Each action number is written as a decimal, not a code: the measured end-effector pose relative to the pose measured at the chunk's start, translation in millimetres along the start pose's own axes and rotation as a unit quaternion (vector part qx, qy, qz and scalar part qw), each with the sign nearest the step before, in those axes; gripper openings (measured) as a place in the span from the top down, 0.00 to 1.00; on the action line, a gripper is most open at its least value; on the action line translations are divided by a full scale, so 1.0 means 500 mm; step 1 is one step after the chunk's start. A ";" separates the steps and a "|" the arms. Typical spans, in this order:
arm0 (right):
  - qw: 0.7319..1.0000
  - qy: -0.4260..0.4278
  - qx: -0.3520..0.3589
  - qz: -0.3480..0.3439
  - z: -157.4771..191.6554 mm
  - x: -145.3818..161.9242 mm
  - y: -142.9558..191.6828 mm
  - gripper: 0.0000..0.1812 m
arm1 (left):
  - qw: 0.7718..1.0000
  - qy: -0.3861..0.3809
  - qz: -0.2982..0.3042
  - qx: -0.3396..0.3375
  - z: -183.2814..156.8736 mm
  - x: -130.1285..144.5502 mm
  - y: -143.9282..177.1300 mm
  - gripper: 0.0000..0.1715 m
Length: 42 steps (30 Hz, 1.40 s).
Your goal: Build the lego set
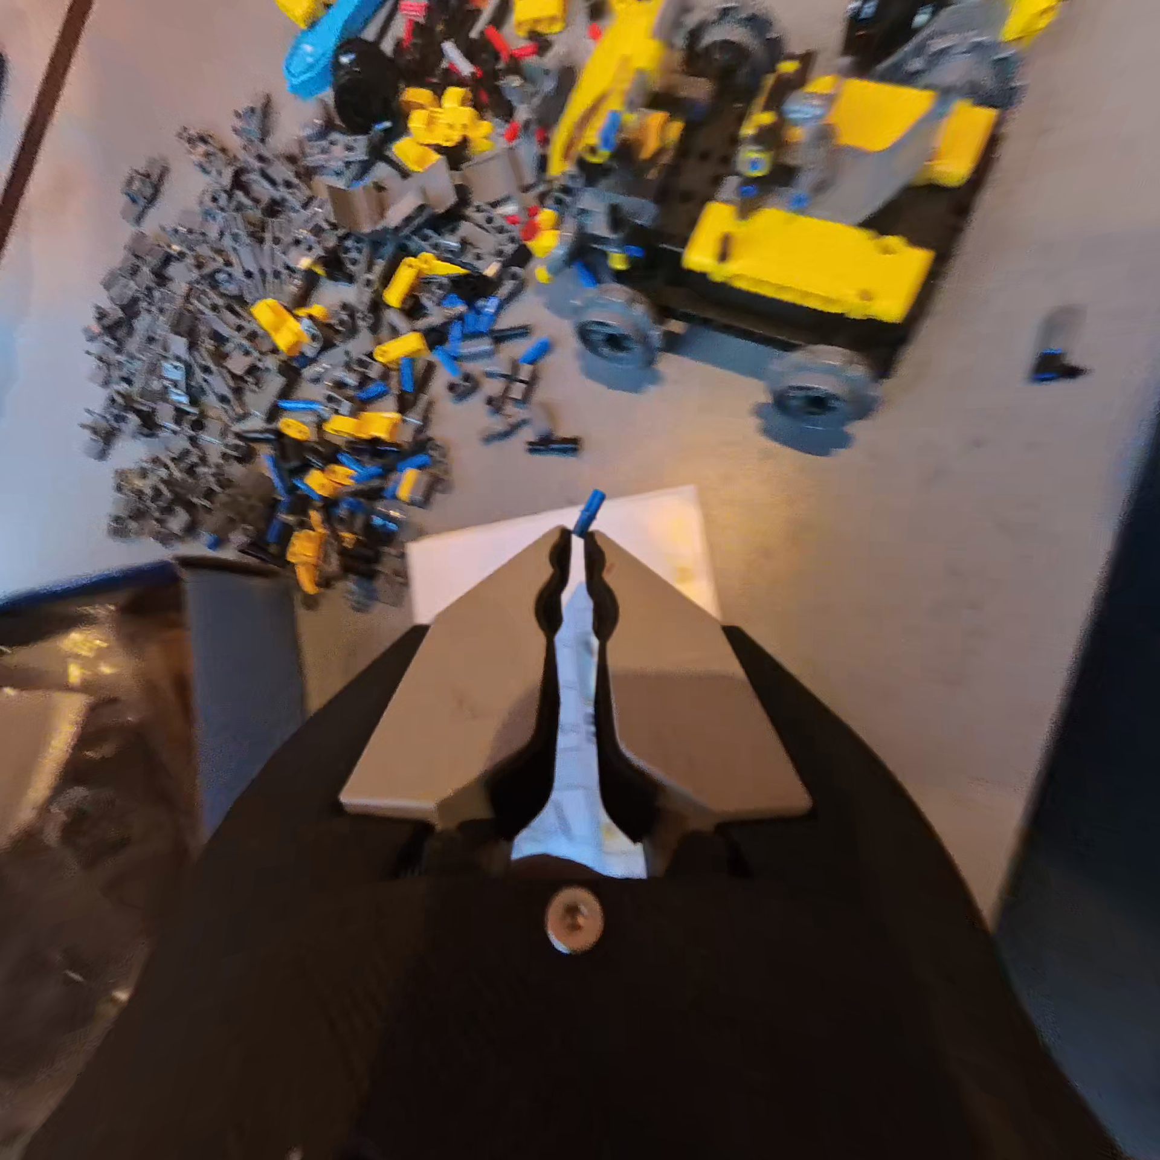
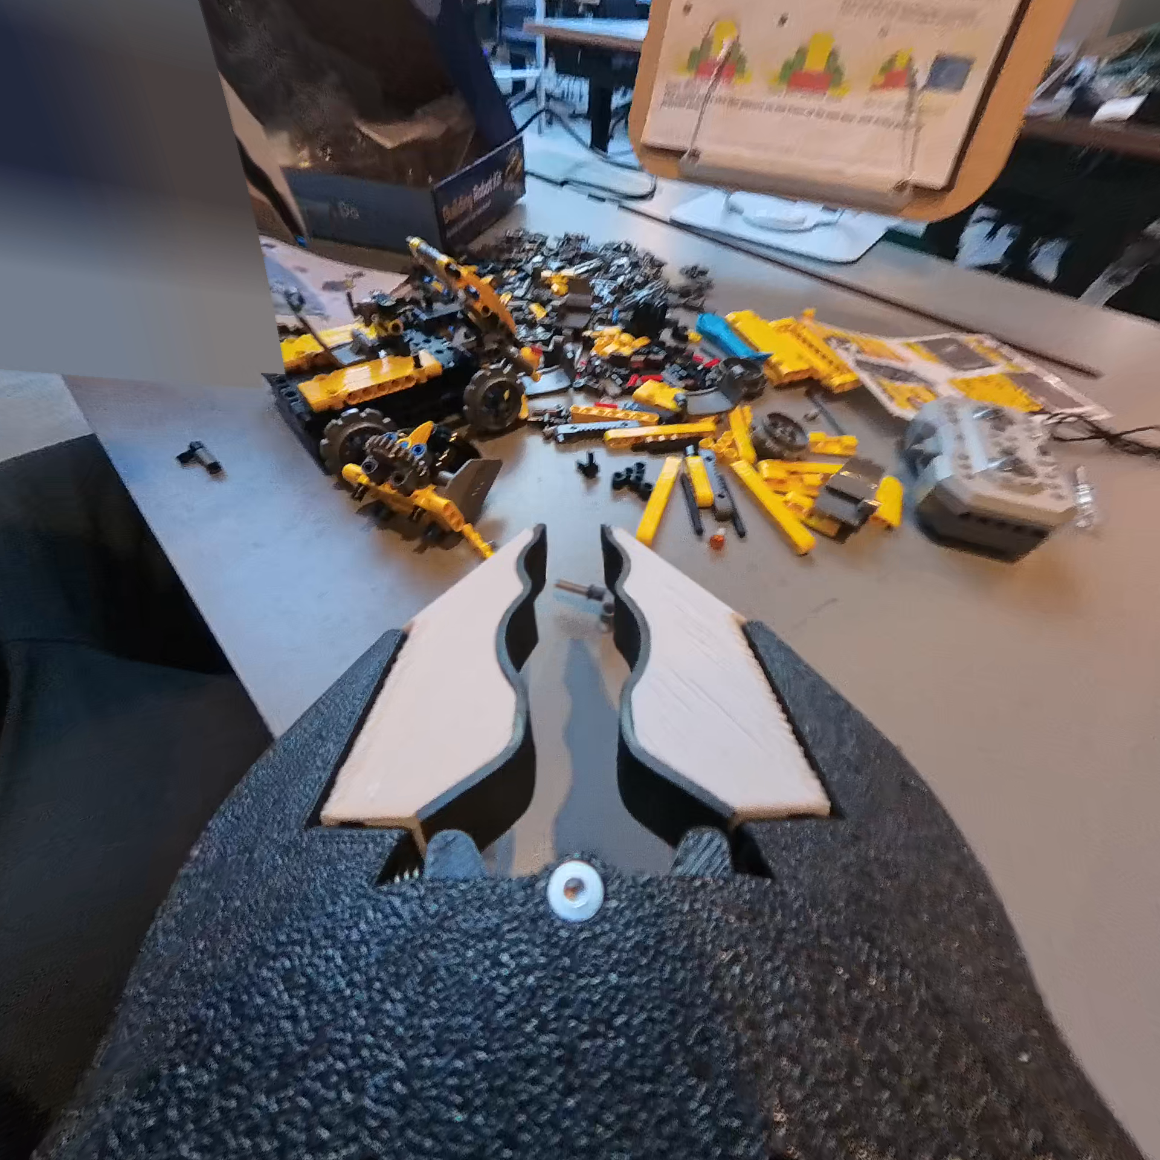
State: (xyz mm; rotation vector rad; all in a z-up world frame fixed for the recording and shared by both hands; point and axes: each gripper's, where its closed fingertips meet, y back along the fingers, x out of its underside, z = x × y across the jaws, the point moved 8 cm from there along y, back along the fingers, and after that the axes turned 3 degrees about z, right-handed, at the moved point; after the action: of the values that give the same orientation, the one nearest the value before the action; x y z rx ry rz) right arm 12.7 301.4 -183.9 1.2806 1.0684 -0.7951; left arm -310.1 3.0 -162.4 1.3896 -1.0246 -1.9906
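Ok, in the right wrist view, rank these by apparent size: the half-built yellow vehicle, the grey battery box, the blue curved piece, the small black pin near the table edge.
1. Half-built yellow vehicle
2. Grey battery box, nearer the camera, which may flatter it
3. Blue curved piece, farther back, so less sure
4. Small black pin

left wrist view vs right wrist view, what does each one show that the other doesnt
Only the left wrist view: the left gripper shut on a small blue pin, above a white sheet.

Only the right wrist view: the right gripper open over a small grey axle piece, a grey battery box, and a cardboard board standing behind.

Both: the yellow and black wheeled model, the loose pile of parts and the grey table.
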 end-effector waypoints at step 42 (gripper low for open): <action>0.964 0.006 -0.091 0.248 0.056 0.025 -0.142 0.91 | 0.990 0.093 -0.081 0.067 -0.252 0.118 0.003 0.99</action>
State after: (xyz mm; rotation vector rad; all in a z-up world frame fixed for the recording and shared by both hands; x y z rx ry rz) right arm -43.9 264.2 -221.3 1.3189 0.7587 -0.3015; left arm -213.0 -79.1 -218.7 1.7455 -1.0044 -1.8867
